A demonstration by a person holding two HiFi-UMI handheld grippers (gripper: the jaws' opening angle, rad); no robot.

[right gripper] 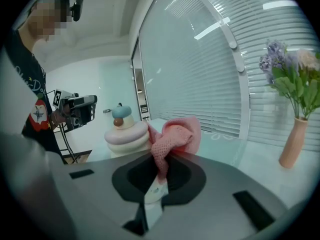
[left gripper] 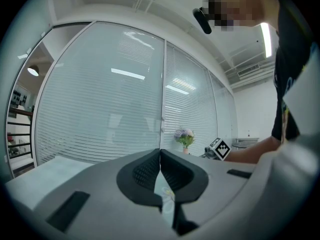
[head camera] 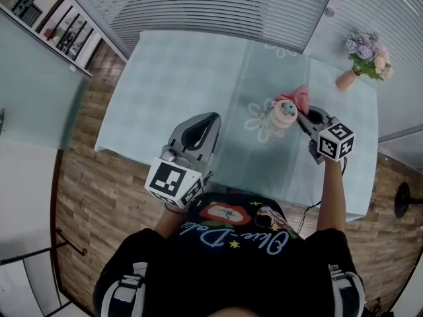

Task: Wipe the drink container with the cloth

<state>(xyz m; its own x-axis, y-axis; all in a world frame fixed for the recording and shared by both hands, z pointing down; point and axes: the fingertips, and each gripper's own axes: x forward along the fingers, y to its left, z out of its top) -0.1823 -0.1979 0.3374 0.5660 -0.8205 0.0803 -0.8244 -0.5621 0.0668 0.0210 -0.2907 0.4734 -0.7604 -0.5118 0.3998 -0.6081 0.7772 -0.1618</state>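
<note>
Pale green table (head camera: 178, 78) on a wooden floor (head camera: 86, 197), bounded by glass walls with slatted blinds (head camera: 218, 5); a vase of flowers (head camera: 362, 61) stands at its far right corner. The pastel drink container (head camera: 284, 114) stands upright near mid-table. The right gripper (head camera: 309, 119), jaws clamped on the pink cloth (head camera: 301, 98), holds it against the container's side; the left gripper (head camera: 206, 125), jaws together and empty, hangs over the near edge

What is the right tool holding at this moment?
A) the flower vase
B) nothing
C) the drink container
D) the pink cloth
D: the right gripper view shows the right tool pinching the pink cloth between its jaws, next to the drink container.
</note>
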